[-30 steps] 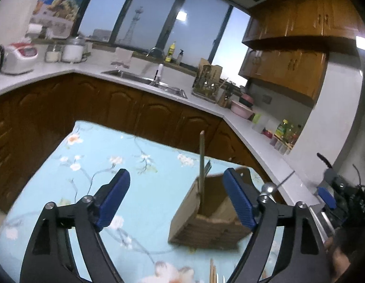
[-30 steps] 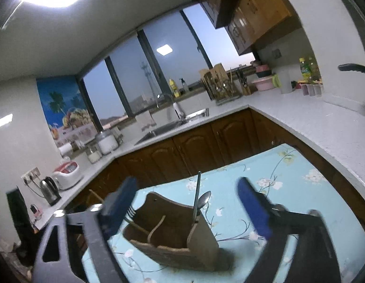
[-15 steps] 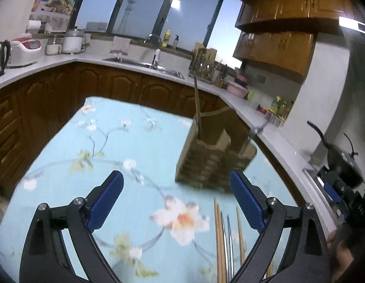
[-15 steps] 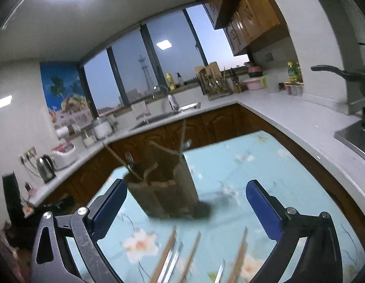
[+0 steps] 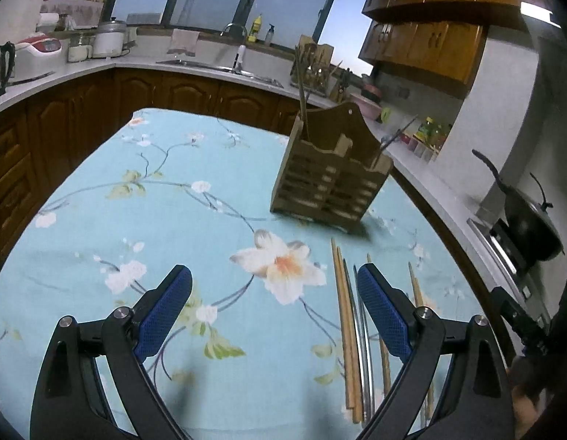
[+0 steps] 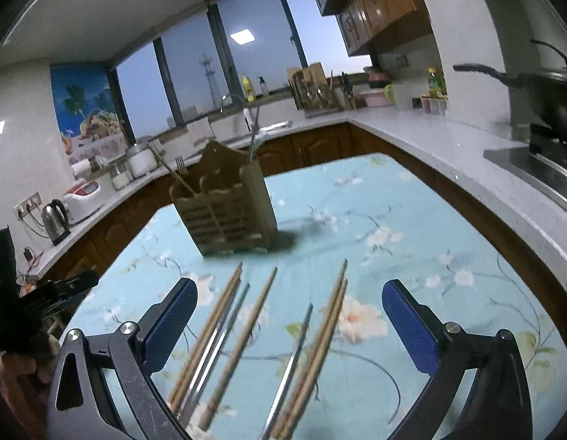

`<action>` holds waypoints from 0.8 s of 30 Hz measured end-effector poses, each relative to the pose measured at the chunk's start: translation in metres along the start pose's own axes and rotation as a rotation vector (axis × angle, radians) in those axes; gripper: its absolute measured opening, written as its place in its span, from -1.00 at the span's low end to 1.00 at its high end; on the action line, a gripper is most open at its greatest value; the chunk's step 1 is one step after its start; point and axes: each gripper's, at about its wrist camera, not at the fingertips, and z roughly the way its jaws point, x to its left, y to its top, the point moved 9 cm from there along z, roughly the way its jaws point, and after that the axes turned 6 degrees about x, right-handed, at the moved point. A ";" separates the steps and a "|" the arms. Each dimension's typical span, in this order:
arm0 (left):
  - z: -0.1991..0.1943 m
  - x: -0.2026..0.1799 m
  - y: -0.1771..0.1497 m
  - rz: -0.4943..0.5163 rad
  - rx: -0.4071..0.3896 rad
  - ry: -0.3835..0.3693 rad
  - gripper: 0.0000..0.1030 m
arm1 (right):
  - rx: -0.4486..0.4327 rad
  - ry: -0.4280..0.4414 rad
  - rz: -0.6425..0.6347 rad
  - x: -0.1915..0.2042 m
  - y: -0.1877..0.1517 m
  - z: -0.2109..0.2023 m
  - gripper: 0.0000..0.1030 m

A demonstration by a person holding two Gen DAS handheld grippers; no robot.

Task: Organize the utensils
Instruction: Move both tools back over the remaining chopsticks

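Both grippers hang over the blue floral tablecloth [image 5: 144, 198] with nothing between their blue pads. The left gripper [image 5: 274, 313] is spread wide and empty; the right gripper [image 6: 288, 324] is likewise spread wide and empty.

The task's things are the loose chopsticks, wooden and metal, lying flat on the cloth near the camera, and the wooden utensil holder [image 5: 329, 179] standing upright farther back, already holding a few pieces, a fork among them in the right wrist view.

In the right wrist view the chopsticks lie straight ahead and below the open jaws: a left bundle [image 6: 210, 337] of wooden and metal sticks, a single wooden stick [image 6: 243, 344] beside it, and a right bundle [image 6: 320, 341] with a metal stick just to its left. Their long axes run near to far, roughly along the line the gripper points, tips toward the holder.

In the left wrist view the same sticks [image 5: 347, 326] sit off to the right, mostly behind the right-hand finger, so that gripper is not lined up on them.

The right gripper looks the nearer and better placed. Because the sticks run along its pointing line, closing across them should pinch their width; picking one bundle cleanly calls for centring the jaws on it before descending.
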 end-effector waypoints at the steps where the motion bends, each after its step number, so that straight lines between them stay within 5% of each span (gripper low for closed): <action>1: 0.001 0.000 -0.003 -0.001 0.004 -0.002 0.82 | 0.005 -0.002 0.003 -0.002 -0.002 0.000 0.98; 18: 0.048 -0.034 -0.002 0.124 0.166 0.026 0.81 | 0.065 -0.021 0.022 -0.015 -0.006 0.015 0.95; 24: 0.079 -0.051 0.003 0.186 0.242 0.028 0.69 | 0.122 -0.034 0.038 -0.025 -0.001 0.034 0.62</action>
